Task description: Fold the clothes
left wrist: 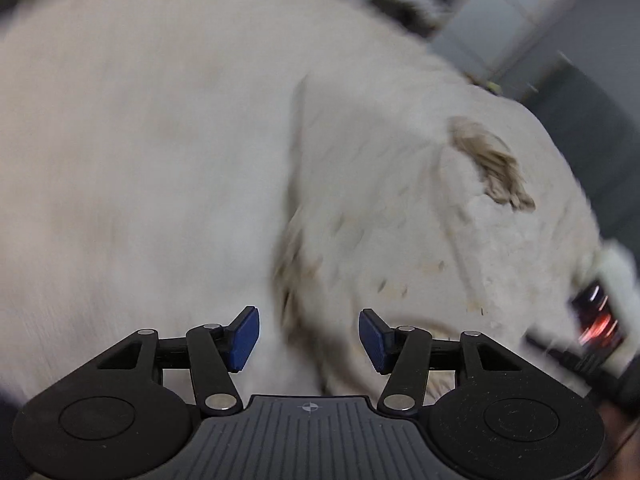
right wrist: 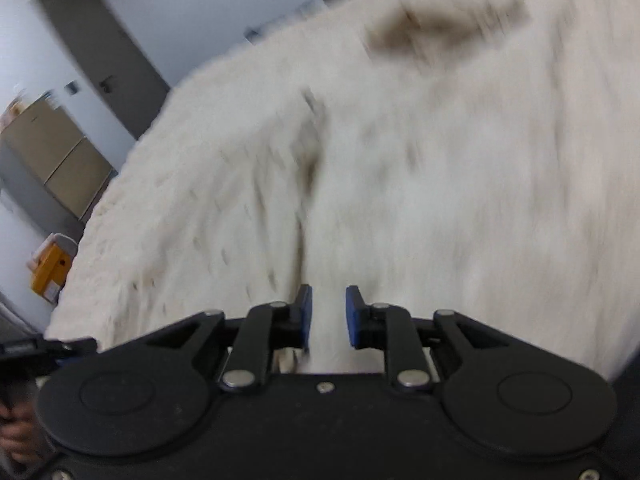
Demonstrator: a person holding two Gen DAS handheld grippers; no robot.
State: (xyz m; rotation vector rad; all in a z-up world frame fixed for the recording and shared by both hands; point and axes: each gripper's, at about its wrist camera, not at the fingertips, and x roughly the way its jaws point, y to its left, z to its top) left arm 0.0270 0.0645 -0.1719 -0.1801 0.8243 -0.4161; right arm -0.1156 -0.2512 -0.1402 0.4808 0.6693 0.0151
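A cream knitted sweater (left wrist: 400, 184) lies on a white fleecy cover (left wrist: 140, 140) and fills the right half of the left wrist view, its tan ribbed cuff (left wrist: 492, 164) at upper right. My left gripper (left wrist: 309, 338) is open just above the sweater's left edge. In the blurred right wrist view the sweater (right wrist: 192, 216) lies left and ahead, with the tan cuff (right wrist: 440, 28) far up. My right gripper (right wrist: 329, 316) is open with a narrow gap, over the sweater's edge; nothing is clamped between the blue pads (right wrist: 354, 316).
The other gripper's body (left wrist: 596, 320) shows at the right edge of the left wrist view. A grey door (right wrist: 100, 60), a beige cabinet (right wrist: 60, 152) and an orange box (right wrist: 50, 268) stand left of the bed. The cover's edge drops off at the left.
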